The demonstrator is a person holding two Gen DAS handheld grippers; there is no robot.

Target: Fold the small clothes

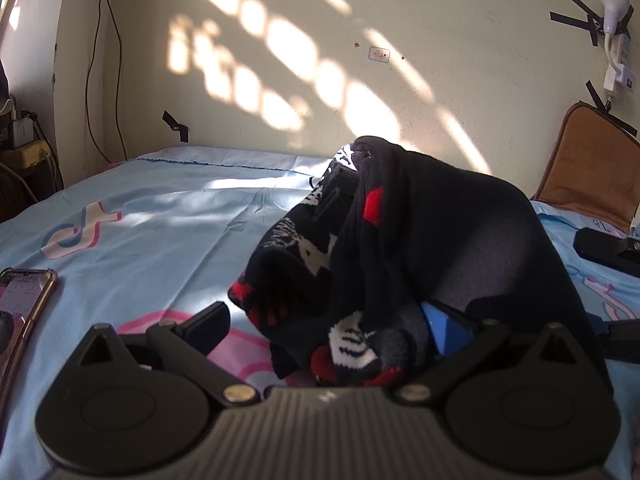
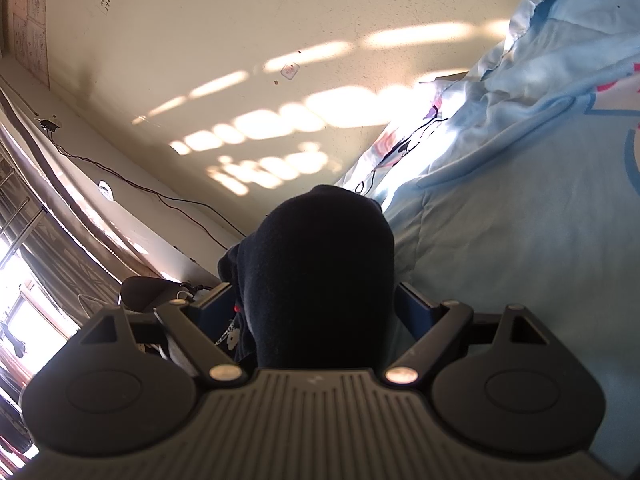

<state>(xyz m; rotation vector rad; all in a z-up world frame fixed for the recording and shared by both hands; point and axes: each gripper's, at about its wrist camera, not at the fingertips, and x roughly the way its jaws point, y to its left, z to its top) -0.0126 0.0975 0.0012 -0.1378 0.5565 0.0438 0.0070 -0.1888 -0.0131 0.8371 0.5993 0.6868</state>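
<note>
Left wrist view: our left gripper (image 1: 332,320) gapes wide under the dark sock (image 1: 400,248); our right gripper (image 2: 320,300) seemingly pinches it.

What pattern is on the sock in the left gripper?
Black sock with red and white knit motifs, clearest in the left wrist view.

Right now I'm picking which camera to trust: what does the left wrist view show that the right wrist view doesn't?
Left wrist only: the sock's red and white pattern, a phone on the sheet, a taped lamp, a brown cushion.

Right wrist only: a window and a wall cable.

Both: the dark sock between the fingers, the blue sheet, the sunlit wall.
</note>
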